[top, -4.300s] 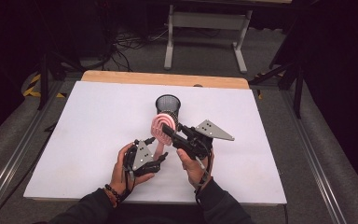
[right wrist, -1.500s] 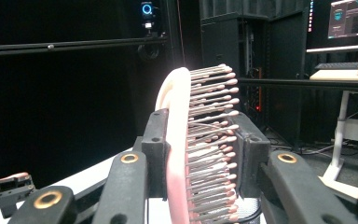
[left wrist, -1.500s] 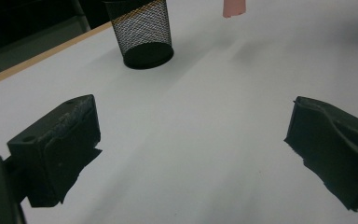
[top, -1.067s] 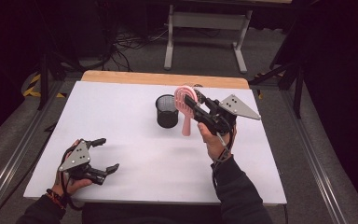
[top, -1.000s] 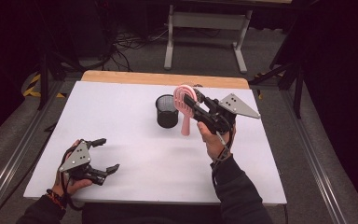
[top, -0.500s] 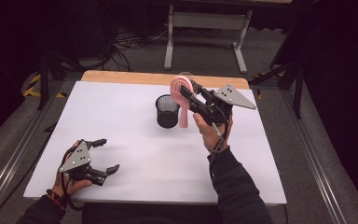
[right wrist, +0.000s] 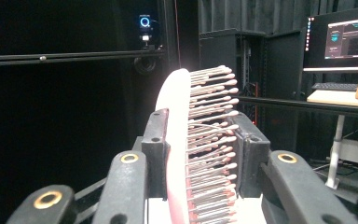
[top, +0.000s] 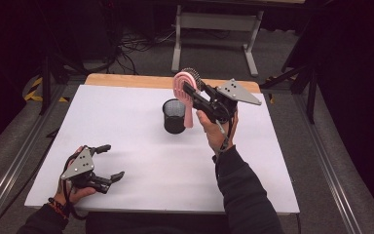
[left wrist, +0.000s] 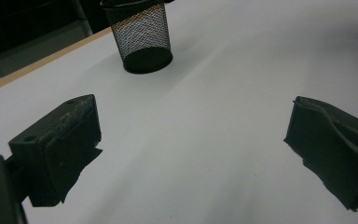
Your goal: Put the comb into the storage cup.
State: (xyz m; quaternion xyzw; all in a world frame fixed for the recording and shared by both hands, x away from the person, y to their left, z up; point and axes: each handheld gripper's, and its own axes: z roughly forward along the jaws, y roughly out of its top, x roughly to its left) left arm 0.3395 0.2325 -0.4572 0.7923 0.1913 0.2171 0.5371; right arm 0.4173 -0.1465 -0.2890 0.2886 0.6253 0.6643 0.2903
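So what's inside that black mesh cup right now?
Nothing that shows: through the mesh cup in the left gripper view only its dark base appears. The pink hairbrush hangs beside it, head clamped in the right gripper; the brush handle covers part of the cup's rim from above.

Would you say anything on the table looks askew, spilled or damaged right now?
Nothing stands out. The mesh cup stands upright on the white table, the right gripper holds the pink hairbrush beside it, and the left gripper is open.

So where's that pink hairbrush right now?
In the high view the pink hairbrush is held up in the right gripper, head clamped between the jaws, handle hanging down just right of the black mesh cup, near the table's far edge.
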